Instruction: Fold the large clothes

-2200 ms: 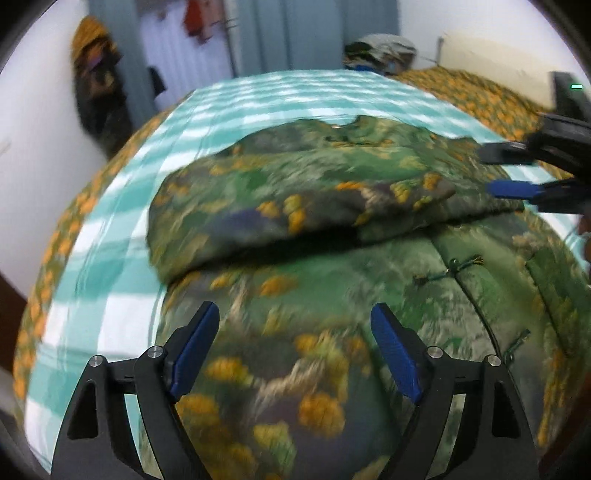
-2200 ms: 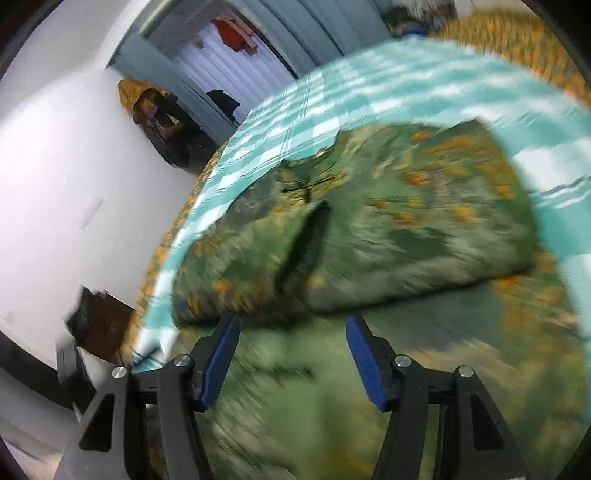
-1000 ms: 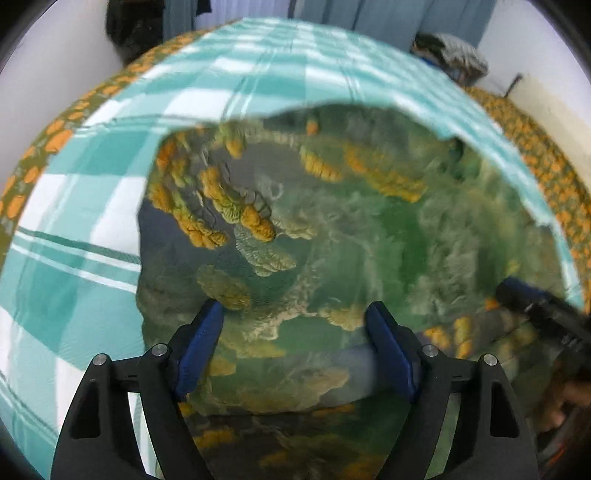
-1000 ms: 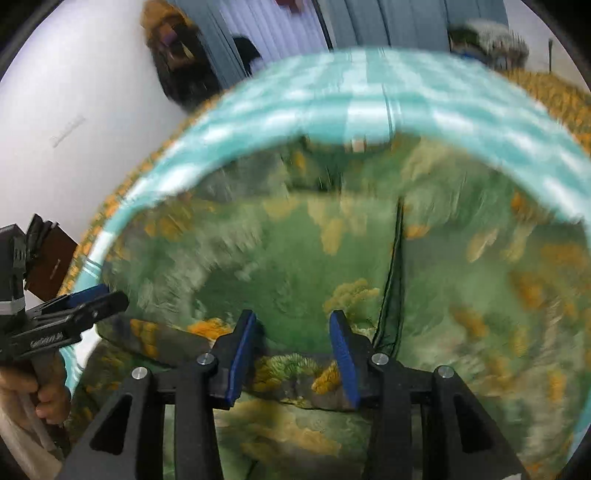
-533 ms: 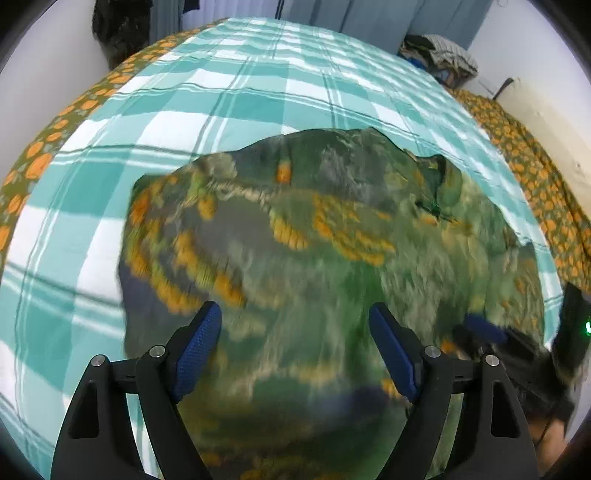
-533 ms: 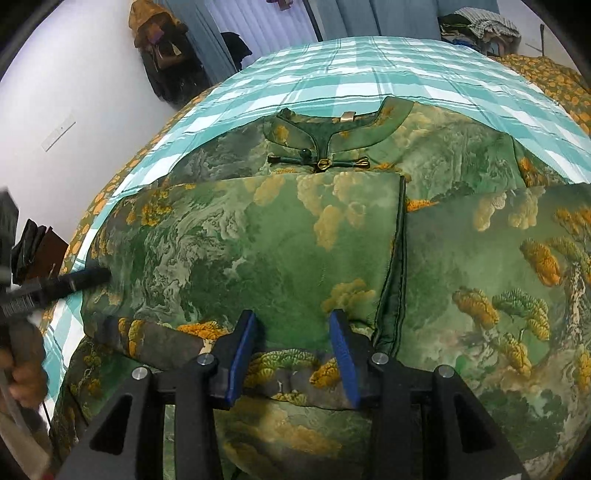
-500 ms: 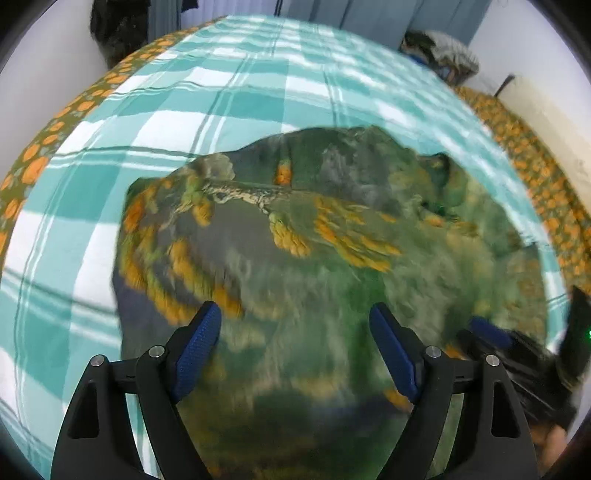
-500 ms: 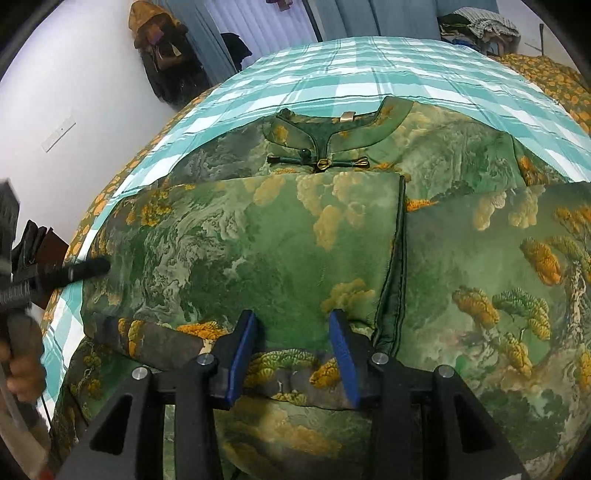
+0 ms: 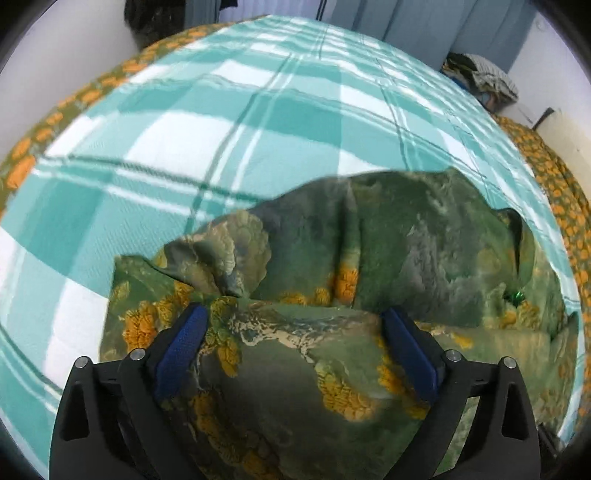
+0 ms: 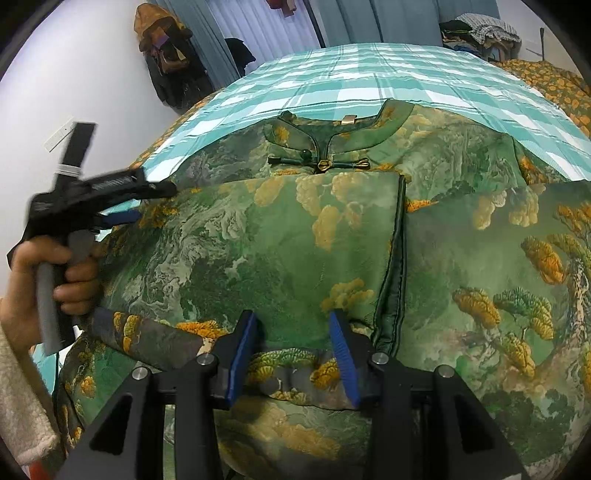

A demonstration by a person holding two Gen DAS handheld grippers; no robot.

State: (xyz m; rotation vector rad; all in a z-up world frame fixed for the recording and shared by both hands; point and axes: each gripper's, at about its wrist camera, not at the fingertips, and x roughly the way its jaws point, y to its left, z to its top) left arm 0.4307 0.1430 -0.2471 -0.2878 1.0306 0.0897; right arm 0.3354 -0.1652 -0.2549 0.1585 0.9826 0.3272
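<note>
A green garment with orange tree print [image 10: 280,240] lies partly folded on the checked bed, collar [image 10: 332,147] toward the far side. My right gripper [image 10: 291,350] hovers half open over the folded near edge, cloth between its blue pads but not pinched. My left gripper [image 9: 291,332] is wide open low over the garment's left edge [image 9: 207,266], where a rumpled fold lies. It also shows in the right wrist view [image 10: 147,203], held by a hand at the garment's left side.
The teal and white checked bedspread [image 9: 221,129] extends far beyond the garment. An orange-flowered cover [image 9: 561,192] runs along the right side. Clothes pile [image 10: 476,26] at the far end, dark bags [image 10: 166,62] hang on the left wall.
My left gripper has dropped lower and closer to the garment's left edge. My right gripper has held still, its opening unchanged.
</note>
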